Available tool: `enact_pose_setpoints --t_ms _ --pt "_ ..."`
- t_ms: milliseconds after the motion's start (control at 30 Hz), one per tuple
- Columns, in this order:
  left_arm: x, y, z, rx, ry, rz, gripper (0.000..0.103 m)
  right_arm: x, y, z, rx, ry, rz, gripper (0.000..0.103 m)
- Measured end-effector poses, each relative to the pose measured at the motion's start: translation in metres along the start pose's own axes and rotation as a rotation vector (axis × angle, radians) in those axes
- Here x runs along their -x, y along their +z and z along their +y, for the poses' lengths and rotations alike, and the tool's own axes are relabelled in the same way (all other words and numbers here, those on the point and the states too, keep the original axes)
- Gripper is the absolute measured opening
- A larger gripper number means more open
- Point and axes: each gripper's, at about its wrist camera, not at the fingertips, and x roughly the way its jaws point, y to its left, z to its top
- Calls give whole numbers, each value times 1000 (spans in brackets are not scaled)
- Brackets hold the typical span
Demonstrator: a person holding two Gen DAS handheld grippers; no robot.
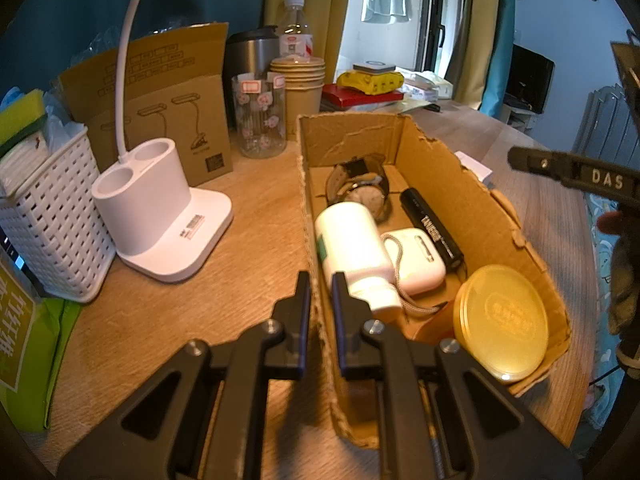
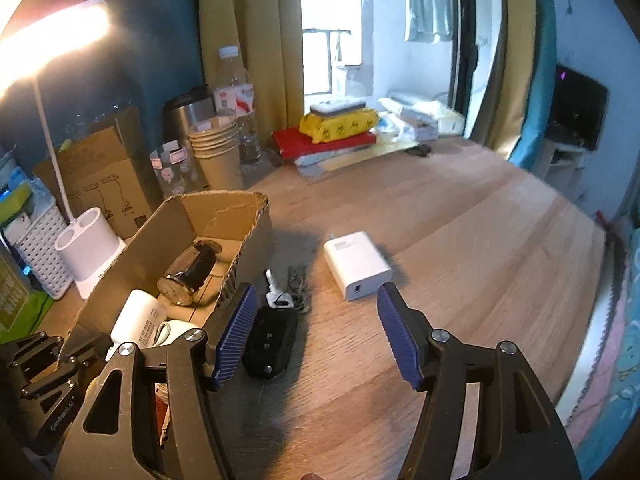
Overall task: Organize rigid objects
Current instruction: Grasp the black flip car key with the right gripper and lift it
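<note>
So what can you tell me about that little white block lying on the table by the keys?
The small white plastic charger block is boxy with rounded edges. It lies flat on the wooden table, outside the cardboard box. Small grey print marks its top, and a port shows on the end facing the camera. Nothing touches it; the open right gripper is short of it.

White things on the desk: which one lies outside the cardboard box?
The white charger. It lies on the bare wooden desk, while the white bottle and white case lie inside the cardboard box.
</note>
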Motion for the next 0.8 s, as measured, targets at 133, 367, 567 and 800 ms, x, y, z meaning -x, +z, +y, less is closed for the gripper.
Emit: enact_pose_setpoints --t_ms 133,367,567,800 --pt "0 0 0 0 0 0 11 -17 -7 -3 -1 12 39 66" --pt "0 -1 0 0 0 0 11 -37 -19 3 54 43 103 66" --pt "0 -2 0 3 -1 1 11 -46 -24 6 74 66 131 66" --pt "0 -3 0 6 2 2 11 -54 -31 4 90 109 161 66"
